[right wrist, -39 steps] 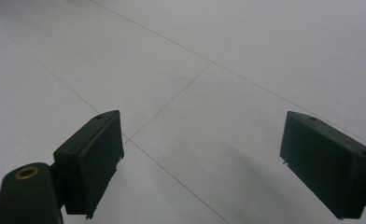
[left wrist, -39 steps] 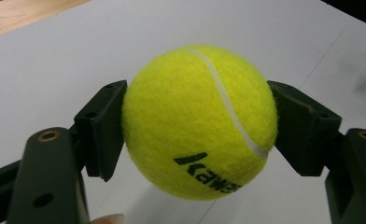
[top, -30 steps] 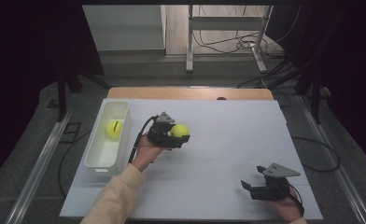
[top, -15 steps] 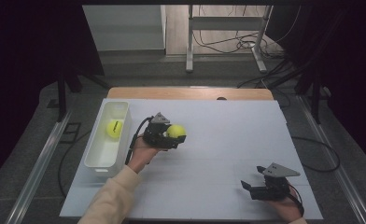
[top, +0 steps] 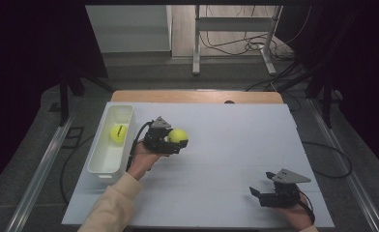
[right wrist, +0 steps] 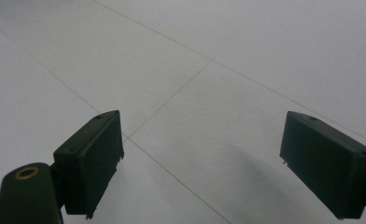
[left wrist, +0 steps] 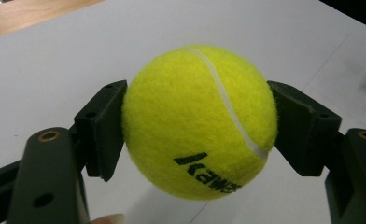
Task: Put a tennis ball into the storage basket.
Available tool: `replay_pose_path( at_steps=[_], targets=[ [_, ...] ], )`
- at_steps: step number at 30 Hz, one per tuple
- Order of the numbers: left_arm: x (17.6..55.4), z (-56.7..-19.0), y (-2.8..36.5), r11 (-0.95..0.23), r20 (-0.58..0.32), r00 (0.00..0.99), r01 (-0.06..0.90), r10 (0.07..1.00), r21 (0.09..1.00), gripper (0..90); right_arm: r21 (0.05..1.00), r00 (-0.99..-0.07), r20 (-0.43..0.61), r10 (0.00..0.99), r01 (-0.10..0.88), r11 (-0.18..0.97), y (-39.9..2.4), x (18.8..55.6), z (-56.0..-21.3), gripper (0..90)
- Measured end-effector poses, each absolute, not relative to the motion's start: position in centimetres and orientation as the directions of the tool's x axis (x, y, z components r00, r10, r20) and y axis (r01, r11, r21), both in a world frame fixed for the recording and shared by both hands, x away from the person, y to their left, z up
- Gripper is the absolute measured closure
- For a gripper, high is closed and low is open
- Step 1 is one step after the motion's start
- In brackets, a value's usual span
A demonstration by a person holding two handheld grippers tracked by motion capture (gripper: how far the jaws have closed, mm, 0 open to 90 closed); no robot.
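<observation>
Left gripper [top: 177,143]: I have it pinching a tennis ball [left wrist: 200,121], centre-left of frame.
Right gripper [top: 258,193]: jaws spread, lower right.
Bin [top: 102,166]: second ball [top: 118,133] inside.

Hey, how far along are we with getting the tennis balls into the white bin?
One tennis ball already lies in the white bin. A second ball is in hand: the left gripper is shut on it, lifted off the table just right of the bin. Left to do: carry it over and drop it in. The right gripper rests open, holding nothing.
</observation>
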State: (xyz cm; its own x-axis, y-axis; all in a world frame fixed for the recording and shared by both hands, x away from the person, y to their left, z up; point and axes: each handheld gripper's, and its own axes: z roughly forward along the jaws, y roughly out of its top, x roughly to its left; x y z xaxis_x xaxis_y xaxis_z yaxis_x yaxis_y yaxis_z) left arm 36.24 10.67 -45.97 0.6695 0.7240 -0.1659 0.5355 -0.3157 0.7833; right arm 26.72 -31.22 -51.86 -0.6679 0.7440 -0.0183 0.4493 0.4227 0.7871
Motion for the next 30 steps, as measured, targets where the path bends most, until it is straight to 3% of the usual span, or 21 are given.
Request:
replay_pose_path(
  at_steps=[30],
  targets=[
    [35.0,-44.7,14.0,-0.266,-0.162,0.627,0.531,0.762,0.804,26.1,0.791,-0.666,-0.015,0.746,0.449,0.417,-31.2,26.7,-51.8,13.7]
  ],
)
